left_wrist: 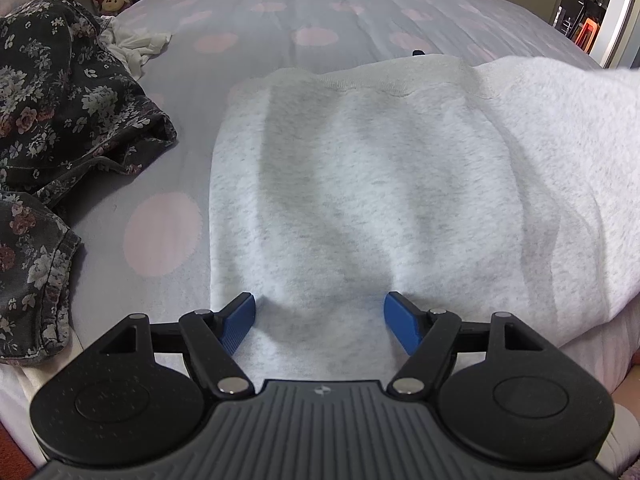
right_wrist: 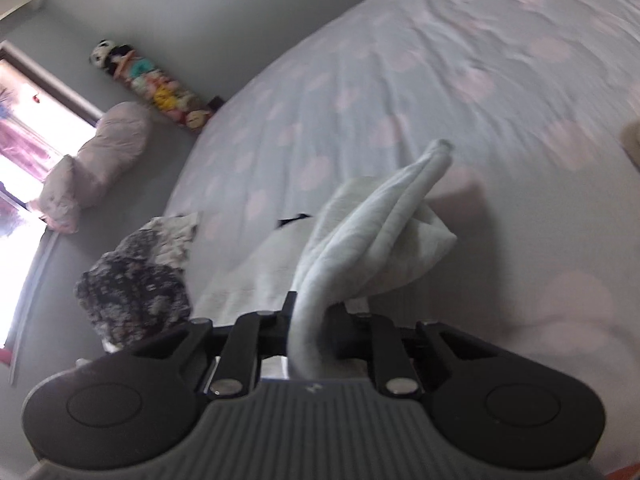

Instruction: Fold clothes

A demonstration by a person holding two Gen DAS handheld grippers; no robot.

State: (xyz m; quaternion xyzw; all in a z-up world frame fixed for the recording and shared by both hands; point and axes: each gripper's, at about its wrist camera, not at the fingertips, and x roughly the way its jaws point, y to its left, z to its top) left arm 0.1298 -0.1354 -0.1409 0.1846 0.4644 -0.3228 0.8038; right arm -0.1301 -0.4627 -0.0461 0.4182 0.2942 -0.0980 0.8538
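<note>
A light grey sweatshirt [left_wrist: 360, 184] lies spread on the bed, its ribbed hem at the far side. My left gripper [left_wrist: 319, 322] is open, its blue fingers [left_wrist: 240, 322] resting on the near edge of the sweatshirt with cloth between them. My right gripper [right_wrist: 320, 312] is shut on a bunched fold of the sweatshirt [right_wrist: 360, 232] and holds it lifted above the bed; its fingertips are hidden by the cloth.
A dark floral garment [left_wrist: 52, 128] lies heaped at the left, with a white garment [left_wrist: 136, 46] behind it. The bed has a grey sheet with pink dots [left_wrist: 160, 236]. Plush toys [right_wrist: 160, 88] and a pillow [right_wrist: 96, 160] sit by the wall.
</note>
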